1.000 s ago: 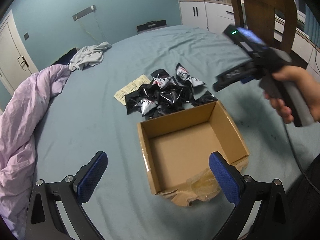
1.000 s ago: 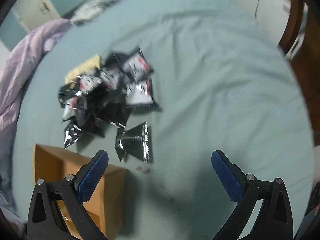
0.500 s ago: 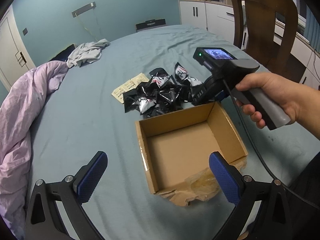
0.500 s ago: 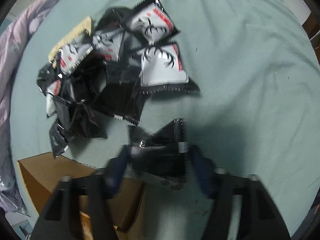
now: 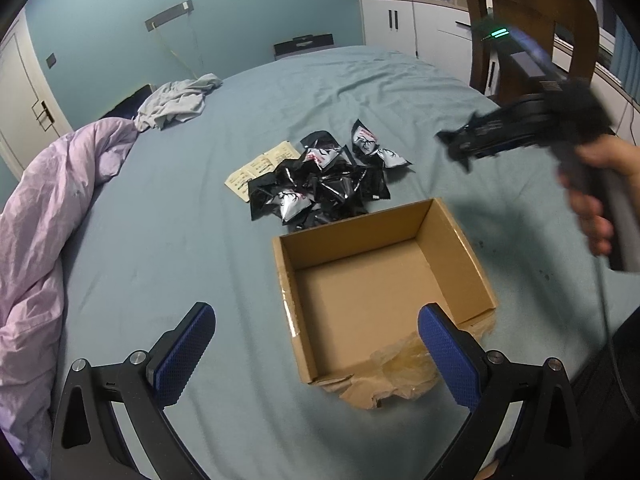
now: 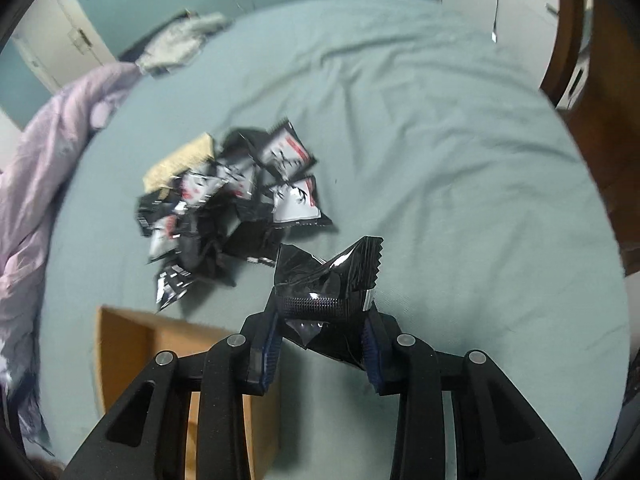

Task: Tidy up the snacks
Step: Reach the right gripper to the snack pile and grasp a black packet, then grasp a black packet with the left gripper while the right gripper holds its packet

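Note:
A pile of black and silver snack packets (image 5: 324,176) lies on the blue-green bed behind an open, empty cardboard box (image 5: 384,280). My right gripper (image 6: 324,344) is shut on one black snack packet (image 6: 328,280) and holds it in the air; in the left wrist view it (image 5: 464,148) is above and right of the box, blurred. The pile (image 6: 232,208) and a corner of the box (image 6: 128,344) show in the right wrist view. My left gripper (image 5: 316,348) is open and empty, low in front of the box.
A few beige sachets (image 5: 260,168) lie at the pile's left. A lilac duvet (image 5: 44,216) is heaped on the left, grey clothing (image 5: 180,100) behind it. A wooden chair (image 5: 528,24) and white cabinets stand at the back right. Crumpled plastic (image 5: 400,372) sticks out at the box's near edge.
My right gripper came down on the loose packet nearest the box, shut on it and lifted it up and to the right. My left gripper has stayed still and open.

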